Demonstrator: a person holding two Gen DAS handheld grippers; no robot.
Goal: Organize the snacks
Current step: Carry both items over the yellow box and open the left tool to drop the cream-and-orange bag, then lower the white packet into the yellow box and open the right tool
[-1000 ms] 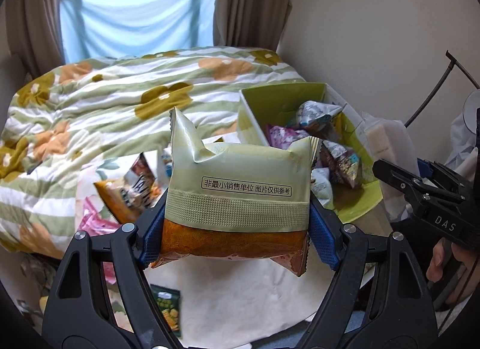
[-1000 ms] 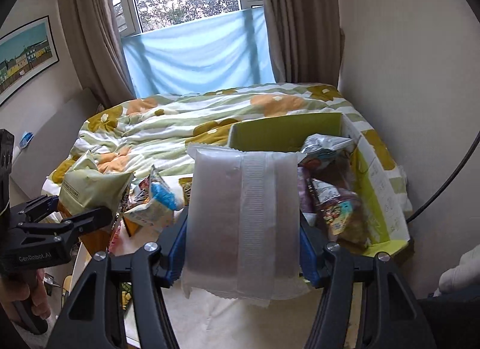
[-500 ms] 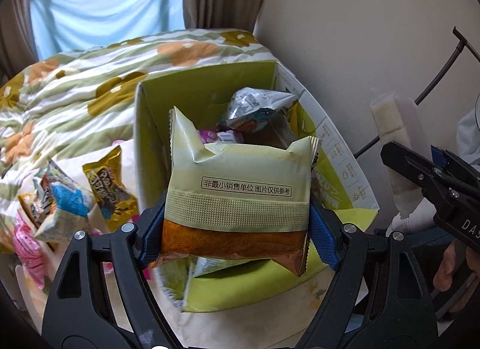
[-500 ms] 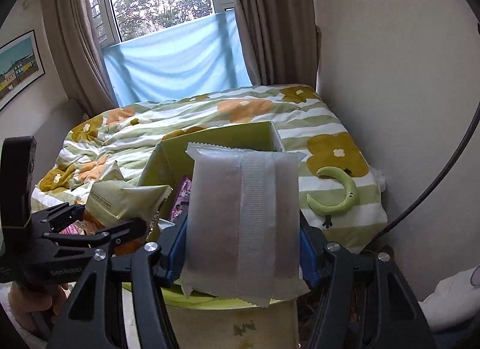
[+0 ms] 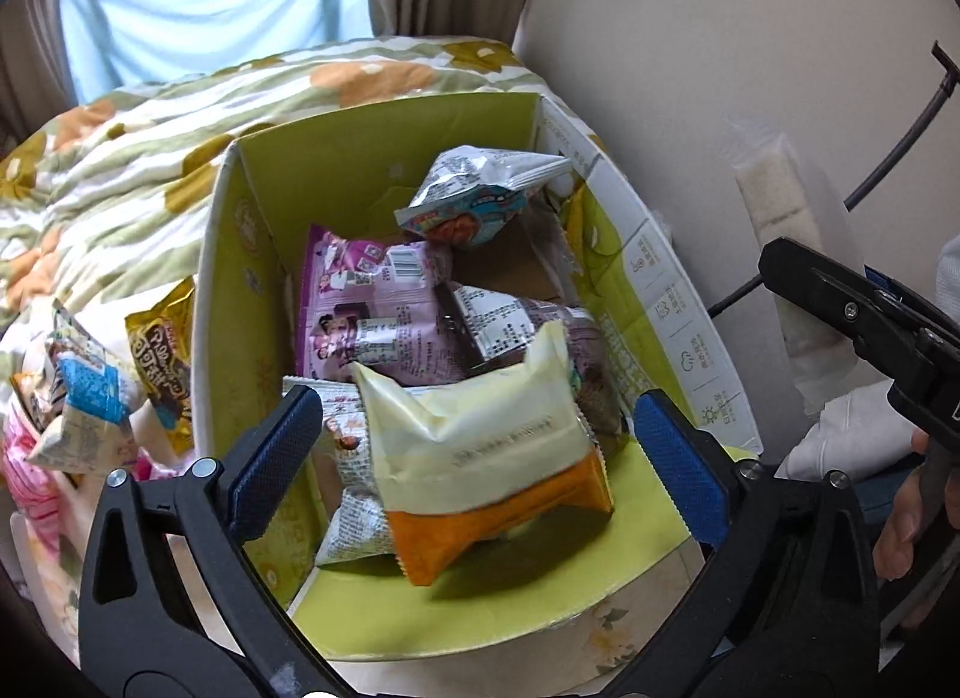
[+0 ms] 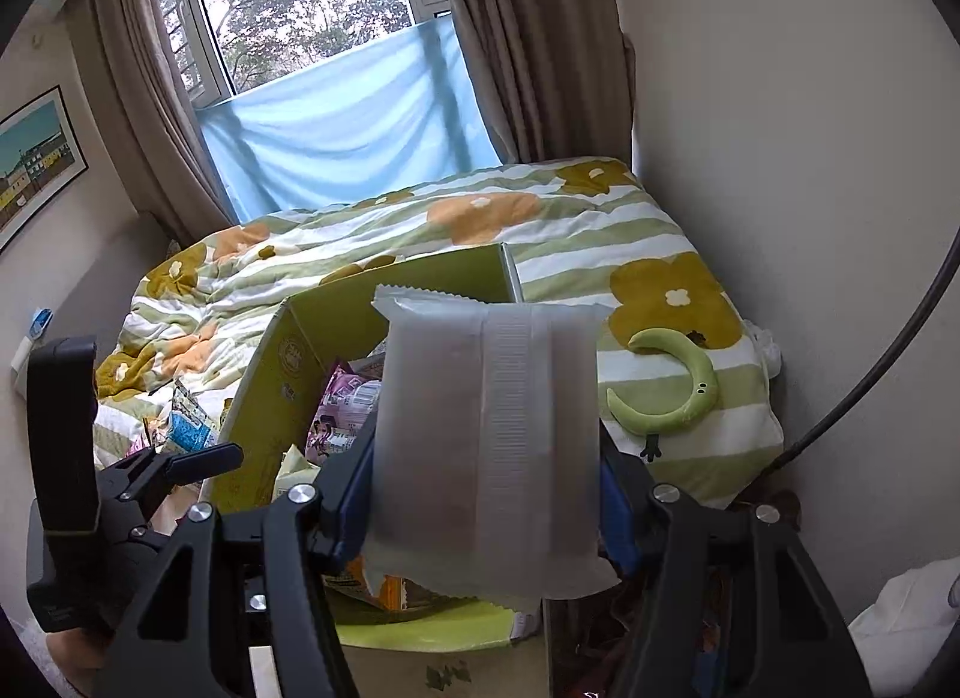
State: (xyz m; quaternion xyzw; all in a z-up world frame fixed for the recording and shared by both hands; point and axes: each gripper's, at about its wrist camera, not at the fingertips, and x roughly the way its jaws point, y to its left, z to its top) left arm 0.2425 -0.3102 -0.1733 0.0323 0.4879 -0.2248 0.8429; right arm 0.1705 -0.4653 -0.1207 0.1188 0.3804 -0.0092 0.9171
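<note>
1. My left fingers (image 5: 480, 446) are spread wide; the cream-and-orange snack pack (image 5: 486, 458) lies loose between them inside the green box (image 5: 384, 158).
2. My right fingers (image 6: 480, 488) pinch a frosted white pouch (image 6: 486, 440) above that box's near edge.

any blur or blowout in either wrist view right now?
Left wrist: the green-and-orange packet over the box is soft with motion blur; everything else is sharp. Right wrist: window bright but readable, and the frosted packet is backlit and dim.
</note>
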